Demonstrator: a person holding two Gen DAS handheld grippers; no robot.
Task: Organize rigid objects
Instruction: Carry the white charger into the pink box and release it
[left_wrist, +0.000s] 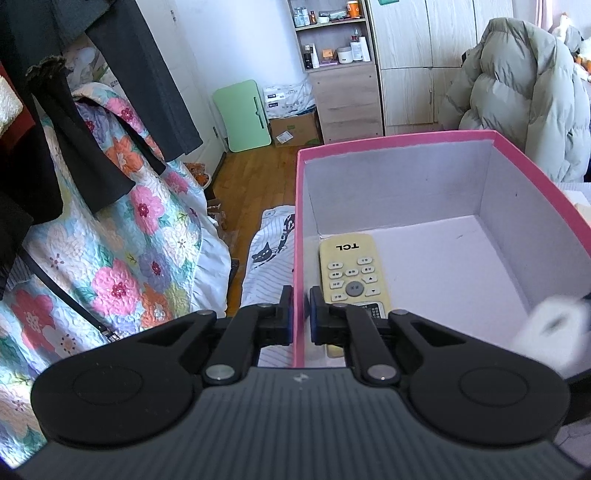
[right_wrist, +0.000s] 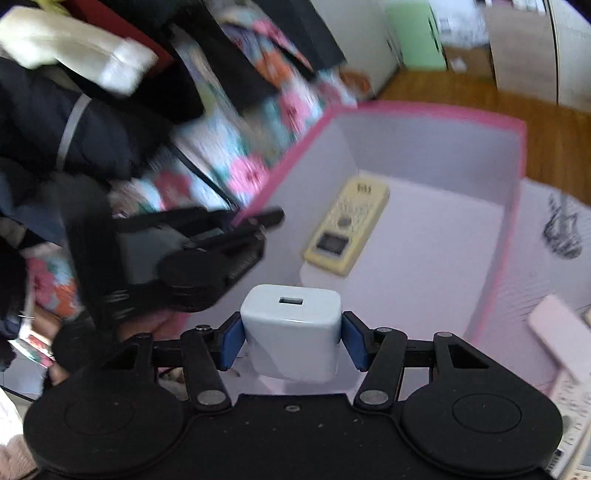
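A pink box (left_wrist: 399, 142) with a pale lilac inside stands open on the bed. A yellowed TCL remote (left_wrist: 352, 271) lies face up on its floor by the left wall. My left gripper (left_wrist: 300, 314) is shut on the box's left wall (left_wrist: 300, 258), one pad on each side. My right gripper (right_wrist: 292, 338) is shut on a white USB charger (right_wrist: 291, 330) and holds it over the box's near end; the charger shows blurred in the left wrist view (left_wrist: 550, 328). The right wrist view shows the box (right_wrist: 436, 112), the remote (right_wrist: 347, 225) and the left gripper (right_wrist: 258, 221).
A floral quilt (left_wrist: 122, 236) and dark hanging clothes (left_wrist: 51, 110) are on the left. A cat-print cloth (left_wrist: 269, 254) lies beside the box. Wood floor, a shelf unit (left_wrist: 332, 55) and a puffy coat (left_wrist: 524, 96) are beyond. A pink flat object (right_wrist: 557, 325) lies right of the box.
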